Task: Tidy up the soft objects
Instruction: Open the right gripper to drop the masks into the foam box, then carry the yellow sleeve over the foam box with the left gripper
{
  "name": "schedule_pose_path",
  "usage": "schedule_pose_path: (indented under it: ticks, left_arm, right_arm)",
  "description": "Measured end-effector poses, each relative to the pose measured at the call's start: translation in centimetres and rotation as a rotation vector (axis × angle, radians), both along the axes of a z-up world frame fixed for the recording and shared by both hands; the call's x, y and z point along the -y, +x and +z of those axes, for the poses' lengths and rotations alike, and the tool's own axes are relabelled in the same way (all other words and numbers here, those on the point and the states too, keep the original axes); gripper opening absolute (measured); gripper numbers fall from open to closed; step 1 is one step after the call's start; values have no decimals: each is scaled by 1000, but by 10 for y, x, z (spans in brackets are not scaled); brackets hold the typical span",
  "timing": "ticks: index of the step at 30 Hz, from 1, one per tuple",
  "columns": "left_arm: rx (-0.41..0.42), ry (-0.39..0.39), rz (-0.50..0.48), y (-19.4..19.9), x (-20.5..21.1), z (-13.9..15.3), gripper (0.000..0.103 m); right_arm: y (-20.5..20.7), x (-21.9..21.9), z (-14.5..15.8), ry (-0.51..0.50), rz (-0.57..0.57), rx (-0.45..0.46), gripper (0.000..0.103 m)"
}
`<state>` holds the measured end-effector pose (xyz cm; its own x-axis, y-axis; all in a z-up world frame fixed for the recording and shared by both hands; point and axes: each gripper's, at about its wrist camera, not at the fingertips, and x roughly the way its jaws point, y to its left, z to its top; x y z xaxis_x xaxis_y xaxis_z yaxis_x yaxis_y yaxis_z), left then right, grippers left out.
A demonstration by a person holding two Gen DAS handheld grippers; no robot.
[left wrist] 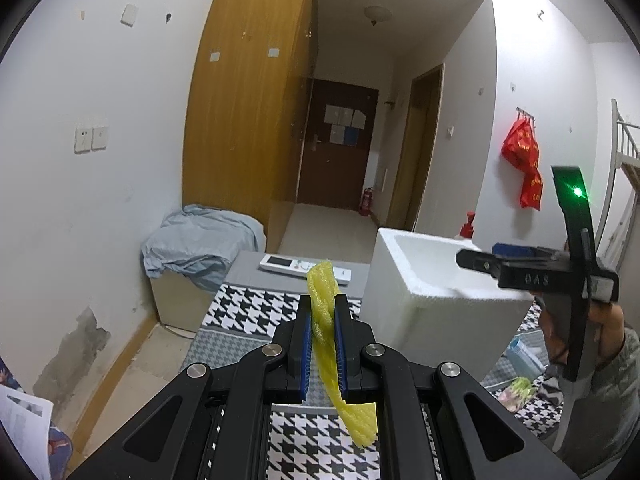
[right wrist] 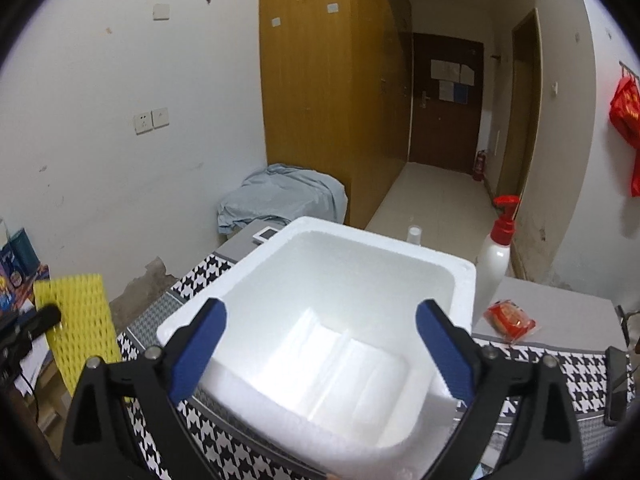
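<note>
My left gripper (left wrist: 323, 308) is shut on a yellow foam net sleeve (left wrist: 326, 332), held above the houndstooth cloth left of the white foam box (left wrist: 424, 280). The sleeve also shows at the left of the right wrist view (right wrist: 80, 324), with the left gripper (right wrist: 32, 328) blurred beside it. My right gripper (right wrist: 322, 312) is open and empty, hovering over the white foam box (right wrist: 320, 320), which holds white foam pieces (right wrist: 352, 364). The right gripper also shows in the left wrist view (left wrist: 520, 264), above the box's right side.
A houndstooth cloth (left wrist: 256, 312) covers the table. A white remote (left wrist: 288, 264) lies at its far end. A white pump bottle with a red top (right wrist: 496, 248) and a red packet (right wrist: 510, 320) sit right of the box. A blue-grey cloth (left wrist: 200, 248) drapes a low box.
</note>
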<state>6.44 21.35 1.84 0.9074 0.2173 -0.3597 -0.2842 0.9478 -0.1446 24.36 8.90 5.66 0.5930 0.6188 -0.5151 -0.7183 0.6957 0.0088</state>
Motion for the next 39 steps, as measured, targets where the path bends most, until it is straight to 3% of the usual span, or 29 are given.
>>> schedule_pose_path:
  ticks: [9,23,28,39]
  left_arm:
    - [38,20,-42,5,11,22,11]
    - [100,85,-141,24,39,58,11]
    - [101,117,-171,36,53,62,11]
    - [53,105,-263,73,69,63,11]
  right_arm:
    - [-18,26,13,75,10,30,103]
    - [-30,67,12,101,-31,38,103]
    - [-30,79,7,98,-60,36,103]
    - [-30,110,-13,95,-110,22,103]
